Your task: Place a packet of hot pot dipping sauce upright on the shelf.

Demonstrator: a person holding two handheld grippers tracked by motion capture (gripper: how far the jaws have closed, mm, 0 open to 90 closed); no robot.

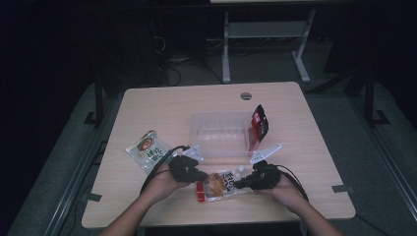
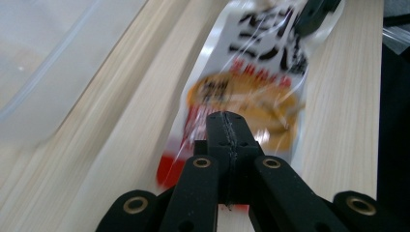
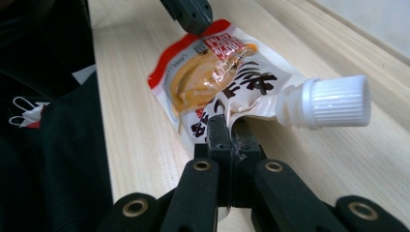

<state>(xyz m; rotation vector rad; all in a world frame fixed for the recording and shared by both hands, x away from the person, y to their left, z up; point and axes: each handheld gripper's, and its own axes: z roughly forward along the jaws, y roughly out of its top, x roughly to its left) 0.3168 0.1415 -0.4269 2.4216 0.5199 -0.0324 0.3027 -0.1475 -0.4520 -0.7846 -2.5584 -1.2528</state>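
Observation:
A spouted food pouch (image 1: 219,184) with orange, red and white print lies flat near the table's front edge, between my two grippers. My right gripper (image 3: 227,128) is shut on the pouch (image 3: 212,77) just beside its white screw cap (image 3: 338,101); the foil creases up between the jaws. My left gripper (image 2: 227,121) is shut, its tip just over the pouch's (image 2: 251,87) red bottom end, with nothing seen between the jaws. From above, the left gripper (image 1: 200,175) sits at the pouch's left end and the right gripper (image 1: 238,184) at its right end.
A clear plastic container (image 1: 216,155) stands in the table's middle, just behind the pouch. A red and black packet (image 1: 259,125) leans on its right side. A green packet (image 1: 147,147) lies to the left. The table's front edge is close to both hands.

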